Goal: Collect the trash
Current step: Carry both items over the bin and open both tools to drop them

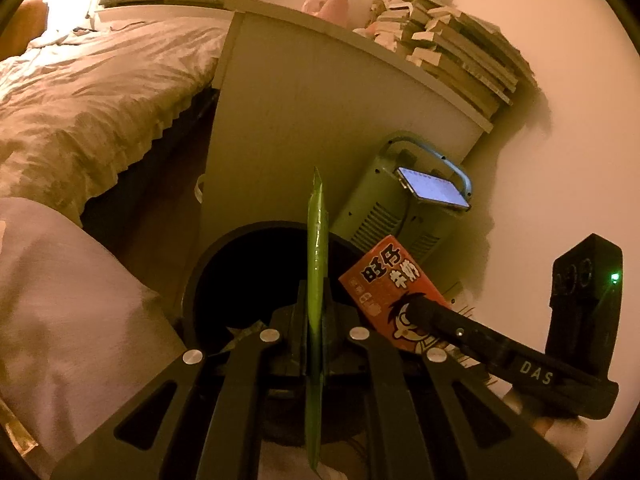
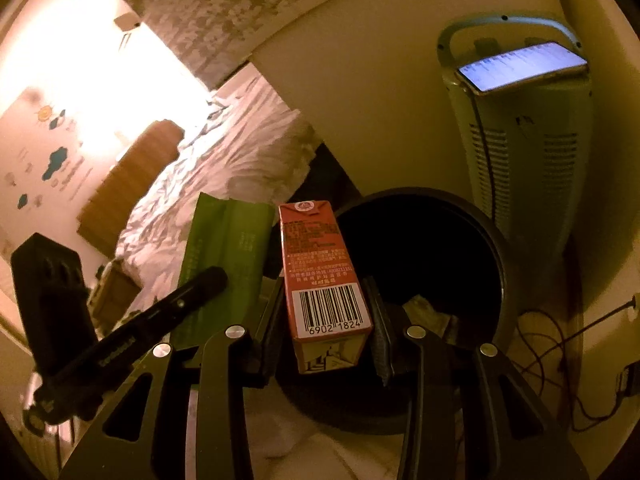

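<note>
My left gripper is shut on a flat green wrapper, seen edge-on and held upright over the black round trash bin. My right gripper is shut on a red milk carton with a barcode, held over the same bin. The carton and the right gripper's finger also show in the left wrist view. The green wrapper and the left gripper show at the left of the right wrist view. Some crumpled trash lies inside the bin.
A pale cabinet with a stack of books stands behind the bin. A green heater with a lit phone on top stands to the right. A bed is at left. Cables lie on the floor.
</note>
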Demonstrator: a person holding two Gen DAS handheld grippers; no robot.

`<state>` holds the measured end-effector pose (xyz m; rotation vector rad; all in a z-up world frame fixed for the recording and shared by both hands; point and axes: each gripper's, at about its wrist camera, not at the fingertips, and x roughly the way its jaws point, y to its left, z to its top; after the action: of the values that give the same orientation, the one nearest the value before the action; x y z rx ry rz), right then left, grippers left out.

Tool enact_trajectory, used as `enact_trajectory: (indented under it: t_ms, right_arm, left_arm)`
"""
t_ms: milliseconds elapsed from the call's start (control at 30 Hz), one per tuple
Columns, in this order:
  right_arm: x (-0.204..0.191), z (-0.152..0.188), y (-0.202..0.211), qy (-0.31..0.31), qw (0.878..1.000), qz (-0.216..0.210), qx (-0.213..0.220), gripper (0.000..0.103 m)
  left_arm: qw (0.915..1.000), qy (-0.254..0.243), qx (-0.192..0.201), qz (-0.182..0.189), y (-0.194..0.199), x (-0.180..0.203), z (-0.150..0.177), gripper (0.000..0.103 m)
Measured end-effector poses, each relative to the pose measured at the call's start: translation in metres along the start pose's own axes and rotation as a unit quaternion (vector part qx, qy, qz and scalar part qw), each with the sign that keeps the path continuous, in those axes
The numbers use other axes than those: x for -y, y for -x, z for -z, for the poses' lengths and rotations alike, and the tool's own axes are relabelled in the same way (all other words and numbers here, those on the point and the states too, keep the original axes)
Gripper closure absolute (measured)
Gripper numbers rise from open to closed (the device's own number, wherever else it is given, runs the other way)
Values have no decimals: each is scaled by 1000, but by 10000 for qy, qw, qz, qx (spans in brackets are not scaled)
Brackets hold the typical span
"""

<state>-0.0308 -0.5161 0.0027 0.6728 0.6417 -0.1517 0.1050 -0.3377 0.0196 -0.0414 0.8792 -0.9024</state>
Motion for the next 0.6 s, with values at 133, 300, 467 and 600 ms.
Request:
enact_trajectory:
  t_ms: [133, 300, 467, 600]
  right_arm:
    - [4, -2, -8, -47, 10000, 33, -44, 65]
    - [11, -3, -13, -101, 9999, 75, -80, 65]
    - [16, -2, -16, -146, 9998, 107, -102, 65]
    - [18, -2, -17, -226, 9996, 92, -168, 64]
  left_arm:
    - [10000, -19, -53, -15, -7, 1, -1, 98]
    - [9999, -38, -119, -18, -14, 2, -1, 98]
    - [9998, -51, -174, -17, -20, 5, 0, 98]
    - [9997, -80, -224, -115, -25, 6, 0, 94]
